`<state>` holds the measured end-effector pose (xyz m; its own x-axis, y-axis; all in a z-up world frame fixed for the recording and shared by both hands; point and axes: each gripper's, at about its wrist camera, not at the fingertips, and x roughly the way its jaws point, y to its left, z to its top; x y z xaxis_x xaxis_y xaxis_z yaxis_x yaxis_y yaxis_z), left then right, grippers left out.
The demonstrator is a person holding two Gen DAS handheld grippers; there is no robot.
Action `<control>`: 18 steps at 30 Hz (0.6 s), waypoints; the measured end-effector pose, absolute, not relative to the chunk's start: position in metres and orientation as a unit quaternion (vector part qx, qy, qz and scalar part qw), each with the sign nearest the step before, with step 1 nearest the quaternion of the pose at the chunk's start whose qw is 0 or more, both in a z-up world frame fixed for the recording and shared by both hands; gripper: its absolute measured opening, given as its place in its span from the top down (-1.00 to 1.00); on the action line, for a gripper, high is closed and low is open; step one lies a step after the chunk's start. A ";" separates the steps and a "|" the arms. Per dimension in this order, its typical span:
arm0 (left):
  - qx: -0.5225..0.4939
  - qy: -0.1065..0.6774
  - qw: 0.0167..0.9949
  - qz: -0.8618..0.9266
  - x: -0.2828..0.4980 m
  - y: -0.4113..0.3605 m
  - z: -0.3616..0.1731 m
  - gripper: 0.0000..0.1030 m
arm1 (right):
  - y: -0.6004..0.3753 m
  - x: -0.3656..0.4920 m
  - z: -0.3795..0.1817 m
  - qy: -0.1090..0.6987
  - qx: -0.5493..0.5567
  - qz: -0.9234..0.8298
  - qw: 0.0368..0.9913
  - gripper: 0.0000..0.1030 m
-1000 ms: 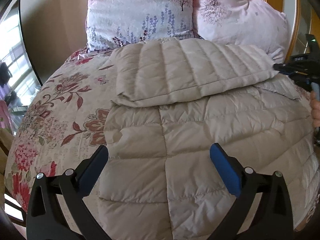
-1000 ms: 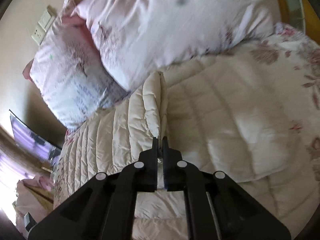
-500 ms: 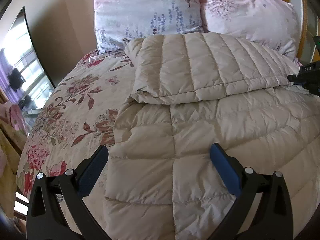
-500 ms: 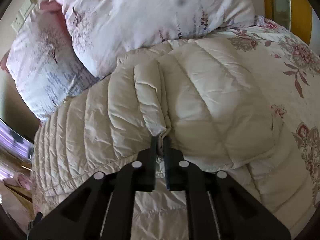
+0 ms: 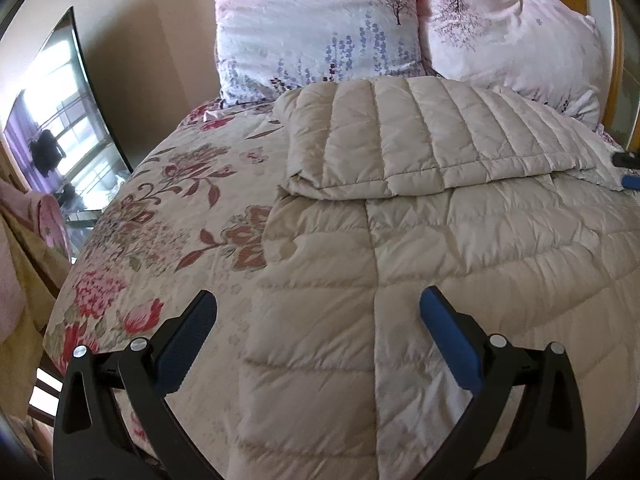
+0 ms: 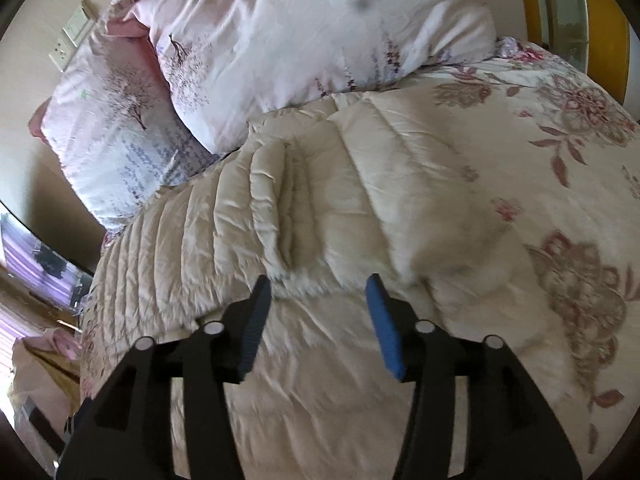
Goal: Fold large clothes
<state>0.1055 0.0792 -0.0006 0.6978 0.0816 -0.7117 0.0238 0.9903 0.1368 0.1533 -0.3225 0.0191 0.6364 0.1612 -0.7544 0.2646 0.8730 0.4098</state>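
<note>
1. Puffy beige coat (image 5: 420, 240) is lying on the bed (image 5: 168, 208), ahead of both sets of fingers; top part is folded over.
2. Left gripper (image 5: 318, 316) is hovering wide, holding nothing.
3. Right gripper (image 6: 318, 296) is gaping at the fold (image 6: 288, 216), empty.
4. Risk: slick padding is likely springing the fold back unpinned.

One quilted jacket (image 5: 400, 240), two pillows (image 5: 316, 28), one floral bedspread (image 5: 160, 208), two tools (image 5: 318, 316).

No legible text, label, brand, number or sign appears in either wrist view. The quilted jacket (image 5: 420, 240), the pillows (image 5: 320, 28) and the floral bedspread (image 5: 168, 208) carry patterns only, no lettering. The wall socket plate (image 6: 74, 38) at 10 o'clock shows no readable marking.
</note>
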 end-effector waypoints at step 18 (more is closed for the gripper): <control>-0.067 0.405 0.901 -0.140 0.009 0.162 -0.010 -0.97 | -0.423 -0.045 0.004 0.500 0.283 0.043 0.817 -0.45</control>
